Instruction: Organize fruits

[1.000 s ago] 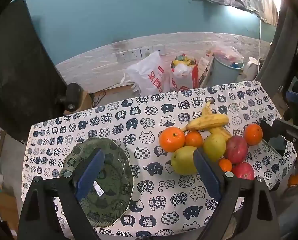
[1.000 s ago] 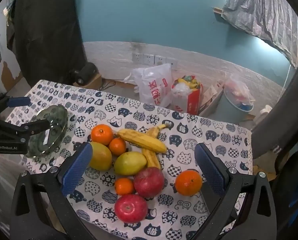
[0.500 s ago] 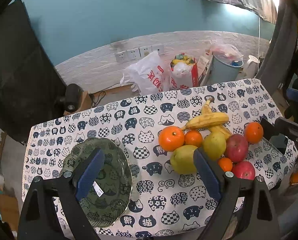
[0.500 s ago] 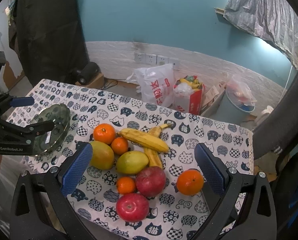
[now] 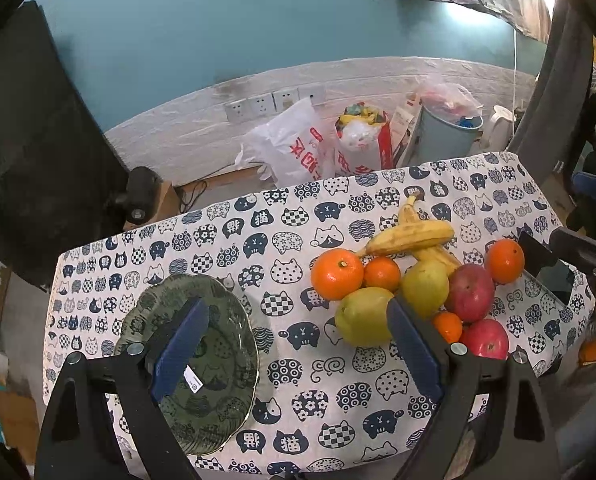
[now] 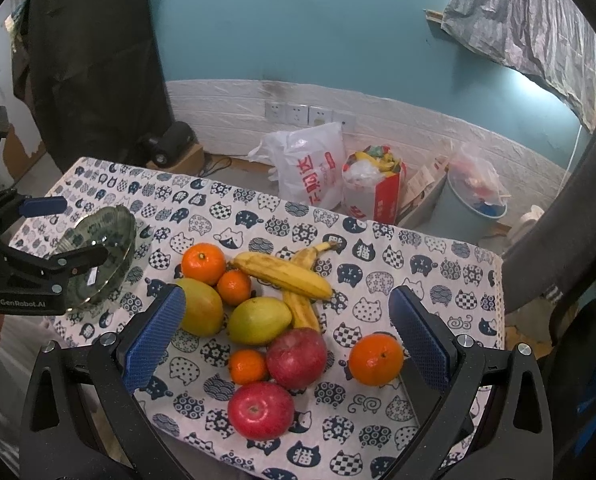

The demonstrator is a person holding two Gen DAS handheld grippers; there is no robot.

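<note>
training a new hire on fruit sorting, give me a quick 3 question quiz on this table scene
1. True or false: the green plate already holds fruit.
2. Multiple choice: which fruit lies apart from the pile, near the right gripper's right finger? A) a banana B) an orange C) an apple
3. Fill in: the left gripper hovers with its jaws ____, one finger over the plate.

Key
1. False: the plate is empty; all the fruit sits on the tablecloth.
2. B: the bananas and both apples are in the pile.
3. Open: both grippers are open and hold nothing.
</note>
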